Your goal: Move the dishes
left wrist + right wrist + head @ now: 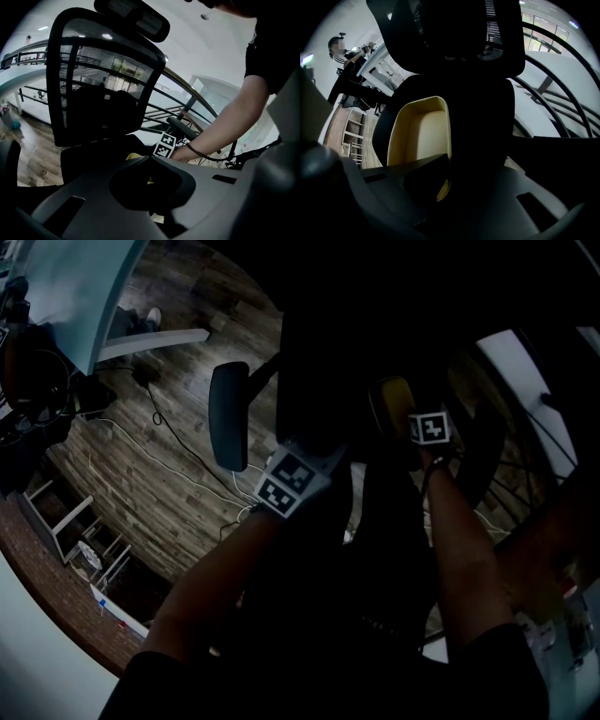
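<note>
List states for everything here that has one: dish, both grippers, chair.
cream rectangular dish: on the chair seat, open side up, visible part empty, one rim between the right gripper's jaws.
right gripper: shut on the dish's rim.
left gripper: too dark to tell whether it is open or shut.
office chair: upright, dish on its seat.

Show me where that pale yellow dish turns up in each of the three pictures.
Head view: the pale yellow dish is in the upper middle, a little right of centre.
Left gripper view: only a yellow sliver shows, low centre.
Right gripper view: it is centre-left, large, with its inside showing.
Shared landmark: the black office chair it sits on.
</note>
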The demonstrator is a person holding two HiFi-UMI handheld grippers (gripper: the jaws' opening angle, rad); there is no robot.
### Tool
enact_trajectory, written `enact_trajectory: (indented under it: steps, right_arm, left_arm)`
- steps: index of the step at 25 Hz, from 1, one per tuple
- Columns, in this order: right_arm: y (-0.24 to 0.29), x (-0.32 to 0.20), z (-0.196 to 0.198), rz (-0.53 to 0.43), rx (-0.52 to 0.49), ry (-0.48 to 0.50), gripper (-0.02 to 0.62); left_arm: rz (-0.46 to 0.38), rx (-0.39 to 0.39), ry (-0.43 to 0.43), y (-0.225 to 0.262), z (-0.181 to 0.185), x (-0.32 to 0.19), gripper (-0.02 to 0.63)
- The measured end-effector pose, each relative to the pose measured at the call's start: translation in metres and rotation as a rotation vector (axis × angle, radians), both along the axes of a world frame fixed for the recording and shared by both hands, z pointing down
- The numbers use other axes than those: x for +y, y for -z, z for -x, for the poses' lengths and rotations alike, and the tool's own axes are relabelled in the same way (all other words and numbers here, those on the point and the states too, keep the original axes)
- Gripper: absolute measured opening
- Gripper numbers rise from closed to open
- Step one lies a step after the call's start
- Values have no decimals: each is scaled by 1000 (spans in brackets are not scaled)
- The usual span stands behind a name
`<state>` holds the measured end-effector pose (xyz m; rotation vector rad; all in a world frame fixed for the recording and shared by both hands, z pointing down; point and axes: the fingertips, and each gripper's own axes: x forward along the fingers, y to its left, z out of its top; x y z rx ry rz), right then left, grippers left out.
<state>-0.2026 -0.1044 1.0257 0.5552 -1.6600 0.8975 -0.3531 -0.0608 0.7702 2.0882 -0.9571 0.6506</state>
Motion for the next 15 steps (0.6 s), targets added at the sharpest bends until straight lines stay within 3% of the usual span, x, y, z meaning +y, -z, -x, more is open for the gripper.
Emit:
enact_trajectory:
  steps: [7, 15]
  right_arm:
    - [39, -5, 13, -38, -31, -36, 15]
    - [139, -9, 39, -29, -87, -123, 17]
  left_arm:
    - [-40, -1, 18, 23, -1, -6, -10]
    - [-110, 41, 55, 76, 1, -14, -10]
